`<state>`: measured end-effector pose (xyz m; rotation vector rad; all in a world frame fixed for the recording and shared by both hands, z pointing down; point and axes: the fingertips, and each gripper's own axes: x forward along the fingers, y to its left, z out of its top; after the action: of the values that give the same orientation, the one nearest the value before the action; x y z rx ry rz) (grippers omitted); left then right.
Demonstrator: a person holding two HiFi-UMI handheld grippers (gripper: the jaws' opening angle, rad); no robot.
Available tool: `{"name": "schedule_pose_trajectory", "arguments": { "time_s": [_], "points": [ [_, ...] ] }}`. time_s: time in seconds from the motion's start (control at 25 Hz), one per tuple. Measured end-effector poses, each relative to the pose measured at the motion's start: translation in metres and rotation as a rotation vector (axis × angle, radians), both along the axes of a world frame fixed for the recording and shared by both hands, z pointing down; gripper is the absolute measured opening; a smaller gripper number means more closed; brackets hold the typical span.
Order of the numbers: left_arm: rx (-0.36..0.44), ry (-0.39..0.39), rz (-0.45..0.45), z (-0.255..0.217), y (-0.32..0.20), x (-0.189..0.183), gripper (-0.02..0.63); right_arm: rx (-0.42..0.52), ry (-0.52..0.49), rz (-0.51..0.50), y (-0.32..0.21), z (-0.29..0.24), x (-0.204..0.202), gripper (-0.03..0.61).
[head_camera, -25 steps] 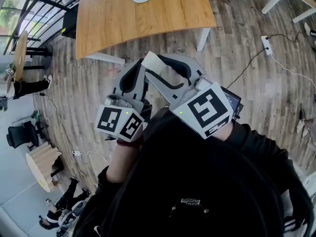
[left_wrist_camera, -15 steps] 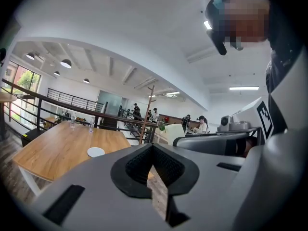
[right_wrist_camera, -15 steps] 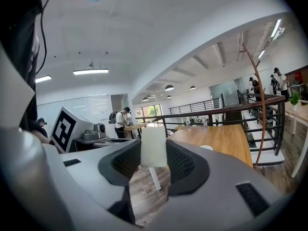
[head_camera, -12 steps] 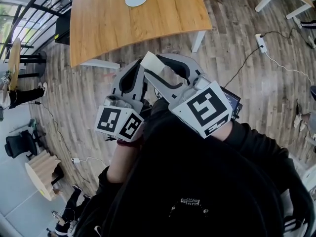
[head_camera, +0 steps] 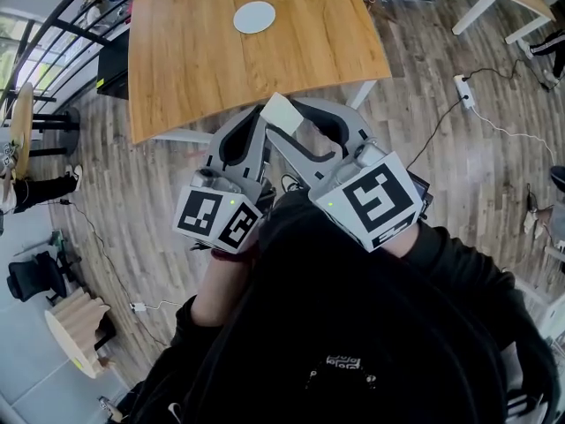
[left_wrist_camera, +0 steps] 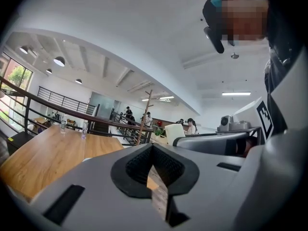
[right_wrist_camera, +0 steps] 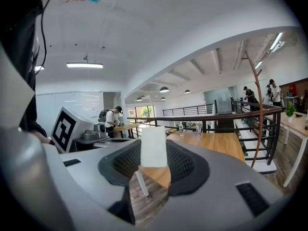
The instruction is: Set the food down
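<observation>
A pale, flat white block of food (head_camera: 281, 113) (right_wrist_camera: 154, 147) sits upright between the jaws of my right gripper (head_camera: 284, 120) (right_wrist_camera: 154, 153), which is shut on it. My left gripper (head_camera: 253, 124) (left_wrist_camera: 153, 148) is right beside it, its jaw tips touching with nothing between them. Both point at a wooden table (head_camera: 212, 56) (right_wrist_camera: 214, 143) (left_wrist_camera: 43, 158) just ahead. A small white plate (head_camera: 254, 16) lies near the table's far side. The grippers hang over the wood floor, just short of the table's near edge.
White table legs (head_camera: 361, 94) stand under the near edge. A power strip (head_camera: 463, 85) with cables lies on the floor at right. A black railing (head_camera: 53, 16) runs along the left, with a chair (head_camera: 22, 276) and a wooden stool (head_camera: 75, 325) below. People stand in the background.
The table and plate have come nearer in the head view. Both grippers keep their pose side by side, and the white block stays held in the right one.
</observation>
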<state>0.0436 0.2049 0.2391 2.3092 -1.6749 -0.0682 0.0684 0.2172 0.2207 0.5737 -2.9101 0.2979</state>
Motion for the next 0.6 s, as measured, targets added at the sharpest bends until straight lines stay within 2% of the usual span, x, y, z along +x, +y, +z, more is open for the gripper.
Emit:
{"name": "schedule_pose_trajectory", "arguments": {
  "time_s": [0.44,0.6],
  "points": [
    [0.013,0.017,0.065,-0.002,-0.032,-0.062,0.005,0.030,0.020,0.052,-0.030,-0.003,-0.063,0.172],
    [0.002,0.035,0.105,0.005,-0.039,-0.073,0.005,0.028,0.043,0.061,-0.036,0.003,-0.076,0.172]
  ]
}}
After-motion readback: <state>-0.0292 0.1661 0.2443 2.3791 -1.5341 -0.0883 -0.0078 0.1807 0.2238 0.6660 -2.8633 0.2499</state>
